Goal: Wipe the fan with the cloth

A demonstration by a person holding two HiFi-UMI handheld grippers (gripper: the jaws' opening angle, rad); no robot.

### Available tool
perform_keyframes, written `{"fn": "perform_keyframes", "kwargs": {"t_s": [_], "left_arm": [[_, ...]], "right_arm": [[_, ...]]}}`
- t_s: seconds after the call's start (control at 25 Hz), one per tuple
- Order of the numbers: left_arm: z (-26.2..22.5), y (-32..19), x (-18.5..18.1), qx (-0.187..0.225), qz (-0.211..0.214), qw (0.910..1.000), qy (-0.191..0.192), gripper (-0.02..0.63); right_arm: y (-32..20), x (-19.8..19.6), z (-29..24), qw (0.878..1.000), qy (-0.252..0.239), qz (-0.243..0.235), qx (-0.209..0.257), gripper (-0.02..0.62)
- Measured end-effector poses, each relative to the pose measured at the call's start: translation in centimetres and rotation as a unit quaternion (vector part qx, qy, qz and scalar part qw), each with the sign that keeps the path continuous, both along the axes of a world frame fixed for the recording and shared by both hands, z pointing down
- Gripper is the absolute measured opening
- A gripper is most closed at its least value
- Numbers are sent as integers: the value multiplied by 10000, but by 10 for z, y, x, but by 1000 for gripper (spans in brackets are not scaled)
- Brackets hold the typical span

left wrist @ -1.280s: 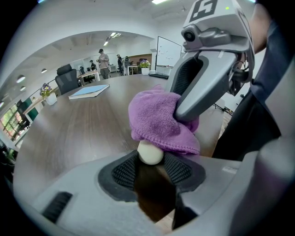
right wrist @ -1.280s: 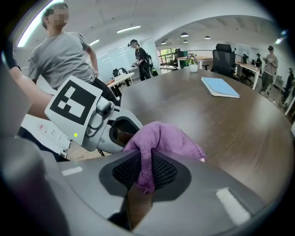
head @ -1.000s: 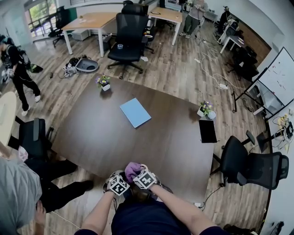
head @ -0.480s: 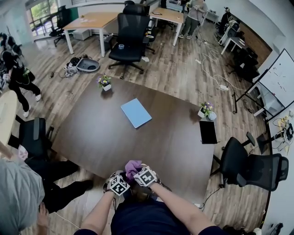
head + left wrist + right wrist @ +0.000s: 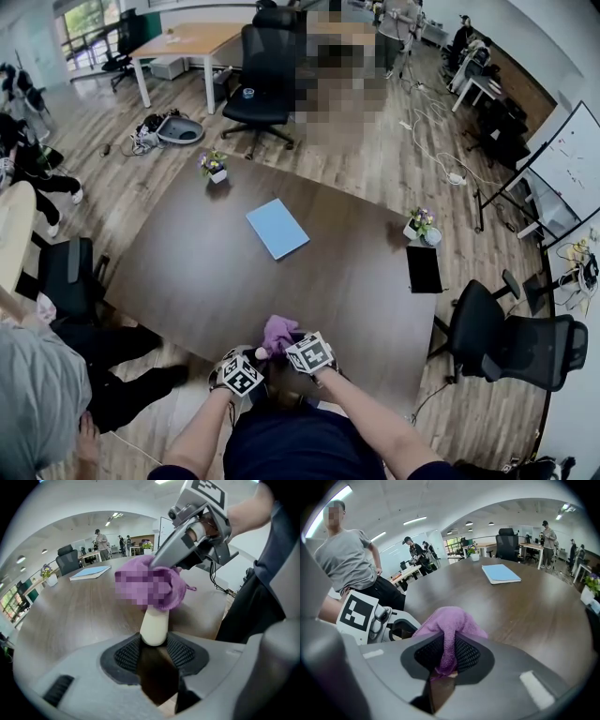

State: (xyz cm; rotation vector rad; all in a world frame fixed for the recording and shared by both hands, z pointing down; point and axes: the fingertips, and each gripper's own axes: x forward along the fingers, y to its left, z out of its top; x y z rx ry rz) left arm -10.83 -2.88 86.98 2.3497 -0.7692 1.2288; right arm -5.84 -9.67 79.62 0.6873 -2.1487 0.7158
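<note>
A small hand fan shows only its cream handle (image 5: 154, 624); its head is hidden under the purple cloth (image 5: 174, 588). My left gripper (image 5: 154, 649) is shut on that handle and holds it upright near the table's front edge. My right gripper (image 5: 449, 654) is shut on a fold of the cloth (image 5: 451, 623), which bunches over the top of the fan. In the head view both grippers sit close together just in front of the person's body, with the cloth (image 5: 277, 333) between the left gripper (image 5: 255, 364) and the right gripper (image 5: 289, 343).
On the dark wooden table (image 5: 206, 272) lies a blue notebook (image 5: 277, 229), with flower pots at the far left (image 5: 214, 167) and right (image 5: 419, 225) and a black tablet (image 5: 424, 267). A person in grey (image 5: 33, 398) stands at the left. Office chairs flank the table.
My right gripper and the cloth have shifted a little to the right and farther from the person's body. The left gripper has stayed put.
</note>
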Motion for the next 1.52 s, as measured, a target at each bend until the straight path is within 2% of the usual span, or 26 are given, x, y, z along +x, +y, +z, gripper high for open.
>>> {"fn": "perform_keyframes", "kwargs": {"t_s": [0.28,0.56,0.92,1.12,1.24,1.52], "left_arm": [[-1,-1,2,12,3,10000,-8,170],[2,-2,0,17,-14,10000,-28,170],[1,-1,-1,-44,-30,10000,-60,170],[-2,-9,1,-30,-259,9994,221,173],[-6,4,2,-108,-292,9994,158,191],[-33,-21,7,523,-6,9986,-124,272]], "right_arm": [[-9,48,-1,9989,99,447,55,71],[3,73,11,9974,152,705,-31,71],[15,89,22,9968,370,707,-44,71],[17,104,32,9951,587,783,-102,71],[39,112,42,9943,672,793,-254,71],[43,122,50,9935,689,849,-302,71]]}}
